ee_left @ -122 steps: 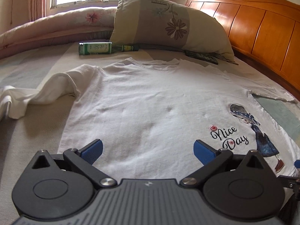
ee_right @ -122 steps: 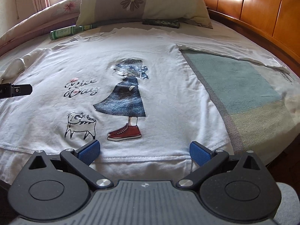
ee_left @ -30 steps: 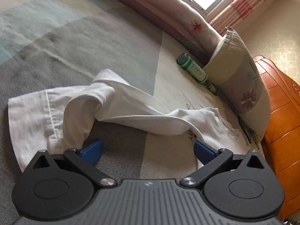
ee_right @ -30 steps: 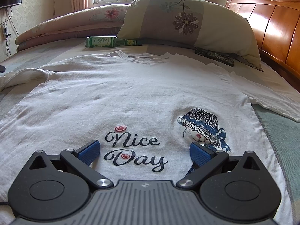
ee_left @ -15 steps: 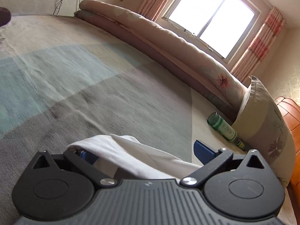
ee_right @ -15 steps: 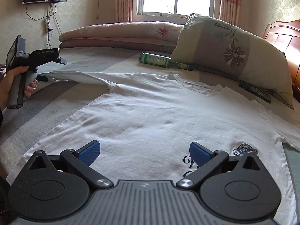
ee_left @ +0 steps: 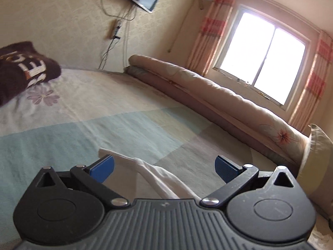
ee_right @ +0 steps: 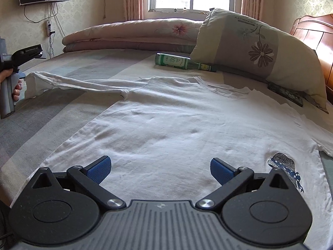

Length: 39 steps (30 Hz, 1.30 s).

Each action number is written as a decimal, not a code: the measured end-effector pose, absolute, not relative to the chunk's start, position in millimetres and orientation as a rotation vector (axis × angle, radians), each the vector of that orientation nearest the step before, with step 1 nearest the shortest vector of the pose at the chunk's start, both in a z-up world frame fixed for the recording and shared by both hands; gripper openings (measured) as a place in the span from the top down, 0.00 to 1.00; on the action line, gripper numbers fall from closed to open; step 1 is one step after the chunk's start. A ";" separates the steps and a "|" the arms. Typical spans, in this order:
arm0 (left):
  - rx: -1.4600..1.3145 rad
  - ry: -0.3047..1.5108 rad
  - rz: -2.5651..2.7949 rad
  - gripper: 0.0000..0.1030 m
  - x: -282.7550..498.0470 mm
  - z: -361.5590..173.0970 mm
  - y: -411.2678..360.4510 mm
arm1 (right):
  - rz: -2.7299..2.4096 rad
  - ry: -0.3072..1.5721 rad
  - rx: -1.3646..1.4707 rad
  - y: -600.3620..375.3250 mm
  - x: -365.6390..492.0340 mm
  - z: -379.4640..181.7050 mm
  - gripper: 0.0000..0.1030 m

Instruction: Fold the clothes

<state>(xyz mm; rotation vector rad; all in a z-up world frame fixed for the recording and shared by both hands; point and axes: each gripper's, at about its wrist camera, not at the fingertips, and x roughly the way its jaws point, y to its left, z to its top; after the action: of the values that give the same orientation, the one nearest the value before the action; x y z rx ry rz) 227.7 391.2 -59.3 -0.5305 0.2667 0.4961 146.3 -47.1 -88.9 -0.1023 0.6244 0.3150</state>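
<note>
A white T-shirt (ee_right: 177, 125) with a girl print lies face up, spread flat on the bed. Its left sleeve (ee_right: 68, 83) stretches out to the left, where the hand-held left gripper body (ee_right: 12, 70) is at the sleeve's end. In the left wrist view the sleeve (ee_left: 158, 175) runs between the wide-apart blue pads of my left gripper (ee_left: 164, 166); the jaws are open and the sleeve end lies against the left pad. My right gripper (ee_right: 159, 168) is open and empty, low over the shirt's lower front.
A green glass bottle (ee_right: 181, 61) lies by a flowered pillow (ee_right: 256, 56) at the bed's head. A rolled quilt (ee_right: 133, 34) runs along the far side. A dark garment (ee_left: 22, 68) lies at the bed's far left. The wooden headboard (ee_right: 312, 33) is on the right.
My left gripper has tilted up and moved outward along the sleeve, which now lies straighter and pulled out to the left. My right gripper has swung left across the shirt, away from the print.
</note>
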 end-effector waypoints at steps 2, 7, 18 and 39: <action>-0.592 0.284 0.546 0.01 220.0 -59.7 404.5 | 0.313 0.625 -0.103 -46.6 146.4 -88.9 0.00; -0.706 0.239 0.638 0.01 194.4 -53.6 422.2 | 0.316 0.630 -0.101 -45.5 147.0 -89.5 0.00; -0.531 0.555 0.143 0.01 307.3 -14.9 388.0 | 0.317 0.601 -0.161 -41.5 140.4 -76.0 0.00; -0.493 0.719 0.093 0.01 311.5 -27.5 394.5 | 0.321 0.624 -0.086 -62.7 139.0 -90.8 0.00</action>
<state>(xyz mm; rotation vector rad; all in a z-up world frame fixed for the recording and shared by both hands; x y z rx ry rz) 311.5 394.5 -27.5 -0.4933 0.7188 0.0934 139.0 -62.7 -90.8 -0.0855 0.6242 0.3207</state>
